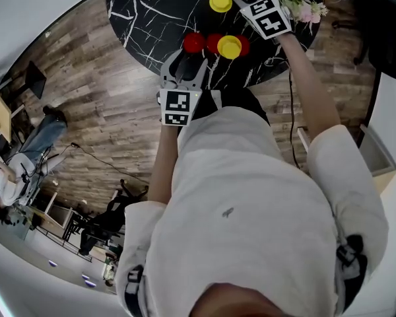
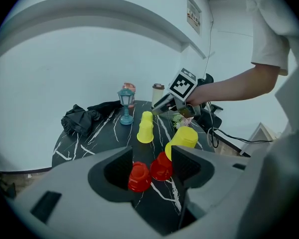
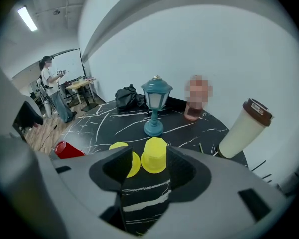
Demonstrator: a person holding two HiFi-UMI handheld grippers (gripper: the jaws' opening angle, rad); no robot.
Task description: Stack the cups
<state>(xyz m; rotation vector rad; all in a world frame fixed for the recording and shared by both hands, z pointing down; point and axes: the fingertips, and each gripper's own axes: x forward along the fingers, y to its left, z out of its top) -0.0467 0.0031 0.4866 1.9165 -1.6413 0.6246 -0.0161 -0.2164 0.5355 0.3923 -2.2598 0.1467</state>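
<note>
My right gripper (image 3: pixel 145 171), jaws apart, faces a yellow cup (image 3: pixel 154 156), lantern (image 3: pixel 156 103) behind it; left gripper (image 2: pixel 152 167), jaws apart, faces red cups (image 2: pixel 139 177).

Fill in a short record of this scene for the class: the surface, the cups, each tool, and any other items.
Surface: round black marble table
Red cups: upside down, near the front edge
Yellow cups: one beside the reds, two further back
Left tool: open, empty, aimed at the red cups
Right tool: open, empty, lined up on one far yellow cup
Other items: blue lantern, lidded coffee cup, black cloth
</note>
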